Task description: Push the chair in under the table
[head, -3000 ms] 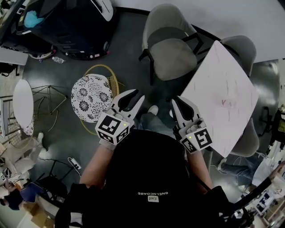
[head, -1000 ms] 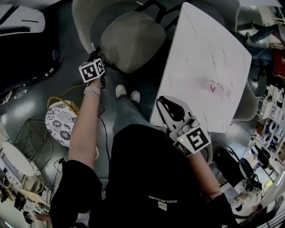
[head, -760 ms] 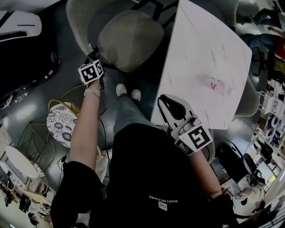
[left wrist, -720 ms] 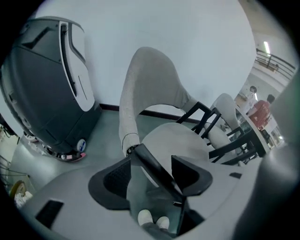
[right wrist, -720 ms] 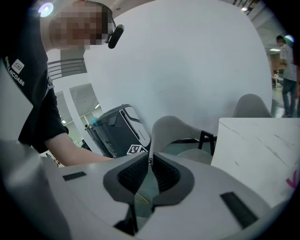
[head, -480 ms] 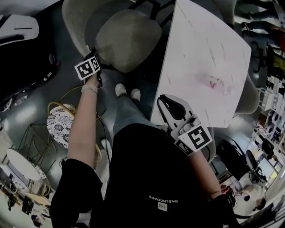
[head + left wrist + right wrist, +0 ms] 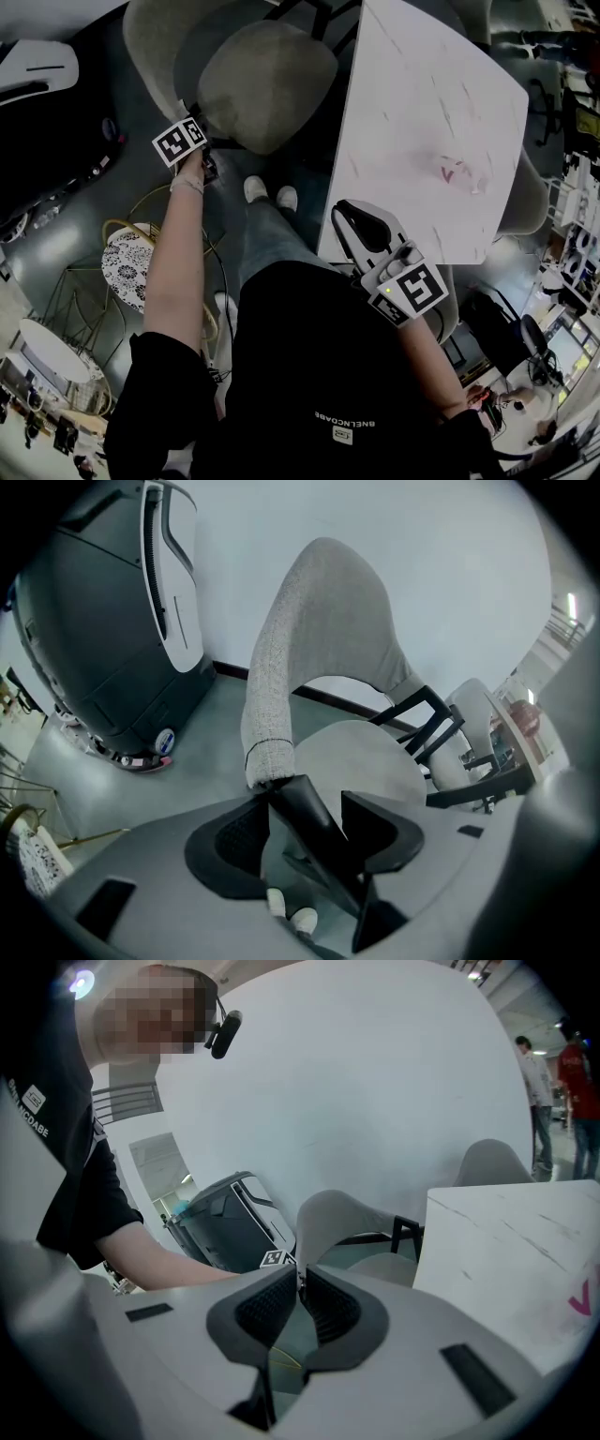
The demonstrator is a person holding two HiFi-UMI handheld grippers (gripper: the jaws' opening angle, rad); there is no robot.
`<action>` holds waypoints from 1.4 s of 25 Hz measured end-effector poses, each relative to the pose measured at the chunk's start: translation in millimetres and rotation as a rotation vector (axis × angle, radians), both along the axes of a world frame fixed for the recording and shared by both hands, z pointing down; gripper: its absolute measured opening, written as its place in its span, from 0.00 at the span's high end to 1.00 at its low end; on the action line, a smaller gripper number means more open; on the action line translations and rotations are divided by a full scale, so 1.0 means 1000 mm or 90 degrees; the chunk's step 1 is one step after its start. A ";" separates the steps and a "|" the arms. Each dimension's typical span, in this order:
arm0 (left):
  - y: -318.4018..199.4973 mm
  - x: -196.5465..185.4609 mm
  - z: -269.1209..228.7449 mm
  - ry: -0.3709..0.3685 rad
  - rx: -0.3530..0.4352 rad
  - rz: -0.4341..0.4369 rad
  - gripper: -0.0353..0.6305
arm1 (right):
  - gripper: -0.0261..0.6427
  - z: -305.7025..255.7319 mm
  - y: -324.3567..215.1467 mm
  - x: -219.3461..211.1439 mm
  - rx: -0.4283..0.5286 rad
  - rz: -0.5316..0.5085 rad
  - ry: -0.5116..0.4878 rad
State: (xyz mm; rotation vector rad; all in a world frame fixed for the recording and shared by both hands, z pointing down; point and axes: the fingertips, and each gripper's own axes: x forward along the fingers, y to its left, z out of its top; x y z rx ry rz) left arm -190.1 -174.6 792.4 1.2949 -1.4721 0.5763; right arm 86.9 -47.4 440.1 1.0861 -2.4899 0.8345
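Note:
The grey upholstered chair (image 7: 267, 84) stands pulled out from the left side of the white marble table (image 7: 431, 112). My left gripper (image 7: 202, 155) reaches to the chair's near left side, where the backrest (image 7: 319, 621) meets the frame. In the left gripper view a black frame bar (image 7: 323, 850) runs slantwise between the jaws of the left gripper (image 7: 307, 797). The jaws stand open around it, with floor showing beside the left pad. My right gripper (image 7: 342, 211) hovers over the table's near corner, shut and empty. The right gripper (image 7: 301, 1279) faces the chair (image 7: 328, 1218) and the table (image 7: 506, 1232).
A large dark machine (image 7: 56, 84) stands left of the chair, close behind the backrest (image 7: 103, 639). A round patterned stool (image 7: 131, 262) on a gold wire frame sits at lower left. My shoes (image 7: 267, 192) stand by the chair. Another grey chair (image 7: 525, 202) sits at the table's right.
Since three seconds ago my left arm has stretched out to the chair's side. Over the last second the left gripper sank a little onto the frame bar. The right gripper stayed.

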 end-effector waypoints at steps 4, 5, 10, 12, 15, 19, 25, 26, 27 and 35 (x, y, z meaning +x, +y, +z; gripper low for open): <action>0.018 0.004 0.001 0.005 0.012 -0.045 0.61 | 0.93 -0.001 0.004 0.001 -0.003 0.001 -0.004; 0.021 0.005 0.001 0.011 0.018 -0.064 0.62 | 0.93 0.000 0.006 0.002 -0.005 0.002 -0.006; 0.030 0.007 0.000 0.017 0.022 -0.123 0.65 | 0.93 -0.002 0.013 0.004 -0.003 0.002 -0.007; 0.035 0.010 0.000 0.019 0.017 -0.135 0.66 | 0.93 -0.003 0.015 0.007 0.000 0.003 -0.006; 0.049 0.017 0.001 0.017 0.008 -0.141 0.66 | 0.93 -0.005 0.018 0.011 0.003 0.008 -0.007; 0.074 0.033 0.002 0.018 -0.002 -0.155 0.65 | 0.93 -0.008 0.022 0.013 0.005 0.010 -0.012; 0.112 0.064 0.005 0.031 -0.025 -0.164 0.63 | 0.93 -0.010 0.028 0.011 0.009 0.004 -0.019; 0.118 0.070 0.004 0.034 -0.027 -0.166 0.62 | 0.93 -0.011 0.029 0.011 0.010 0.004 -0.020; 0.124 0.075 0.003 0.037 -0.031 -0.169 0.62 | 0.93 -0.012 0.030 0.011 0.012 0.004 -0.021; 0.172 0.123 0.007 0.067 -0.078 -0.192 0.59 | 0.93 -0.014 0.036 0.014 0.015 0.007 -0.025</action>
